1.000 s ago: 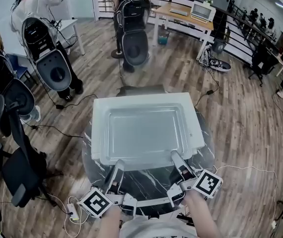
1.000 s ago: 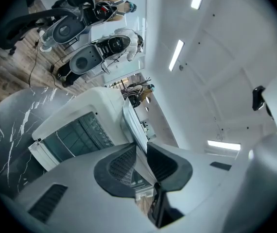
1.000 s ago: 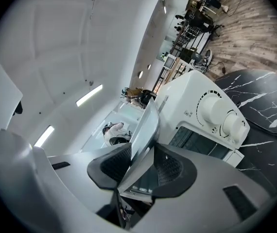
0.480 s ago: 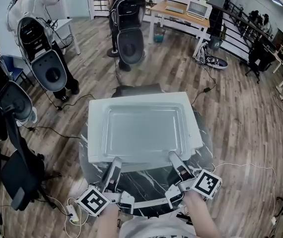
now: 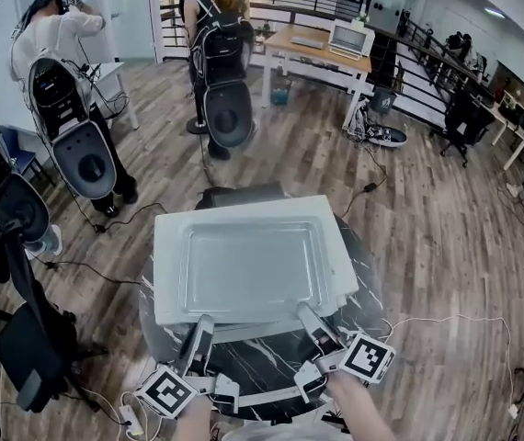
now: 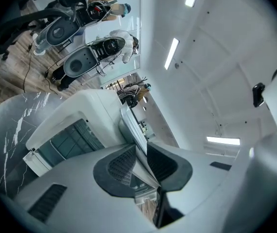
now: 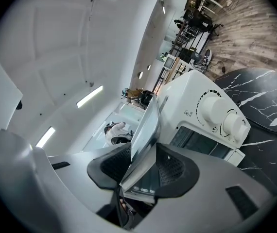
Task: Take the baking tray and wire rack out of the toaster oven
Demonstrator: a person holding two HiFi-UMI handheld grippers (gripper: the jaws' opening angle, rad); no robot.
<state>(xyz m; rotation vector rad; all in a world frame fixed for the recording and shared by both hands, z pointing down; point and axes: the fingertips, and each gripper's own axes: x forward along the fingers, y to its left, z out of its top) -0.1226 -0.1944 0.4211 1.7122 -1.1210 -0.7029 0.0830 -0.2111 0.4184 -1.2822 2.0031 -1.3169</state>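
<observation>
A pale metal baking tray (image 5: 248, 265) is held level above the white toaster oven (image 7: 211, 120), hiding most of it in the head view. My left gripper (image 5: 199, 329) is shut on the tray's near edge at the left. My right gripper (image 5: 306, 316) is shut on the same edge at the right. In the left gripper view the thin tray rim (image 6: 134, 132) runs between the dark pads (image 6: 121, 164), with the oven's glass door (image 6: 70, 140) below. In the right gripper view the tray rim (image 7: 146, 130) sits between the pads (image 7: 170, 169), beside the oven's knobs (image 7: 223, 118). No wire rack shows.
The oven stands on a round black marble table (image 5: 271, 352). Cables and a power strip (image 5: 133, 398) lie on the wooden floor at the left. People with backpack rigs (image 5: 221, 72) stand behind, and office chairs (image 5: 23, 338) sit at the left.
The head view has tilted up, so the tray and both grippers sit lower and further left in the picture. Both grips on the tray's near edge look unchanged.
</observation>
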